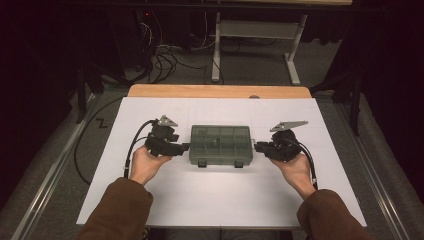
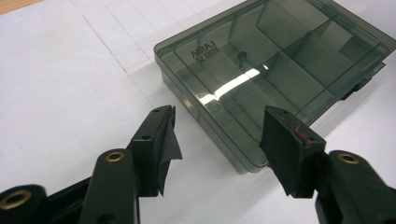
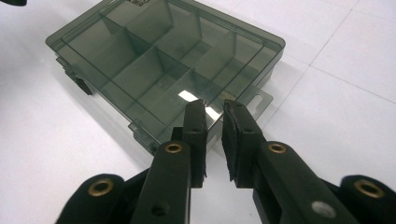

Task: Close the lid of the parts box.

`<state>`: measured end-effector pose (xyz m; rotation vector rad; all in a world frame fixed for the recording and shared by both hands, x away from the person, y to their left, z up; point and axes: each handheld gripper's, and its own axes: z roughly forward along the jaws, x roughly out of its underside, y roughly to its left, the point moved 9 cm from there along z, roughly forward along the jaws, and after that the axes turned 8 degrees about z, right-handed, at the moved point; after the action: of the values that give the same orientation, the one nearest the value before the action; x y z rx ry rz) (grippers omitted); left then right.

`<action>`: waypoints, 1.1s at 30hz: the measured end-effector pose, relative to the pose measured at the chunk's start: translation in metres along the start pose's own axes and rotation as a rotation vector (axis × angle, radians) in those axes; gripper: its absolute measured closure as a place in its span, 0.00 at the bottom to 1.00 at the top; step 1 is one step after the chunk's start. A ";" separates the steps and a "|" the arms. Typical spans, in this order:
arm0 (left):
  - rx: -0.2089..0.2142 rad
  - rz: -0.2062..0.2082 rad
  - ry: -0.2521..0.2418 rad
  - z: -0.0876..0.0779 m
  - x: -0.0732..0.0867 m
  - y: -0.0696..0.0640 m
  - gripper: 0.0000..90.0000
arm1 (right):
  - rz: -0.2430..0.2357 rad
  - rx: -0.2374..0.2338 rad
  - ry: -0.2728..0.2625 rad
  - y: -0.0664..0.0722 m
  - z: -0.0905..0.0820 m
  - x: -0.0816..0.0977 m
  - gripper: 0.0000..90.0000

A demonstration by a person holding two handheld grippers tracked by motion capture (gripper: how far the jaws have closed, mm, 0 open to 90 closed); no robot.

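A closed, smoky-green clear compartment box [image 1: 220,145] lies flat in the middle of the white table top [image 1: 220,200]. Its two latches face the person. The left gripper [image 1: 186,146] sits at the box's left end. In the left gripper view this gripper [image 2: 219,114] is open wide, and the box [image 2: 280,60] has its near corner between the tips without touching the pads. The right gripper [image 1: 256,146] is at the box's right end. In the right gripper view its jaws [image 3: 214,106] stand a narrow gap apart, holding nothing, just short of the box [image 3: 159,56].
A wooden strip [image 1: 215,91] runs along the table's far edge. Beyond it are floor cables [image 1: 160,60] and the white legs of another table [image 1: 292,60]. A flat hang tab [image 3: 258,99] sticks out from the box's right end.
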<state>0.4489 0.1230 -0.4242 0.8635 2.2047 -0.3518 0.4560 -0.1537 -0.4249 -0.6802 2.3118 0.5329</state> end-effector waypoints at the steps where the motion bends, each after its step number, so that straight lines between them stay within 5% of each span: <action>1: 0.000 -0.002 0.000 0.000 0.001 -0.001 0.49 | 0.003 0.000 -0.003 -0.001 -0.001 0.000 0.89; 25: -0.064 0.017 -0.105 -0.028 0.017 -0.002 0.47 | 0.022 0.009 -0.056 -0.008 -0.021 0.021 0.85; 33: -0.067 -0.031 -0.148 -0.036 0.023 0.003 0.47 | 0.040 0.010 -0.092 -0.013 -0.031 0.026 0.83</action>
<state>0.4199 0.1535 -0.4155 0.7439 2.0826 -0.3431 0.4324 -0.1887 -0.4240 -0.5941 2.2441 0.5593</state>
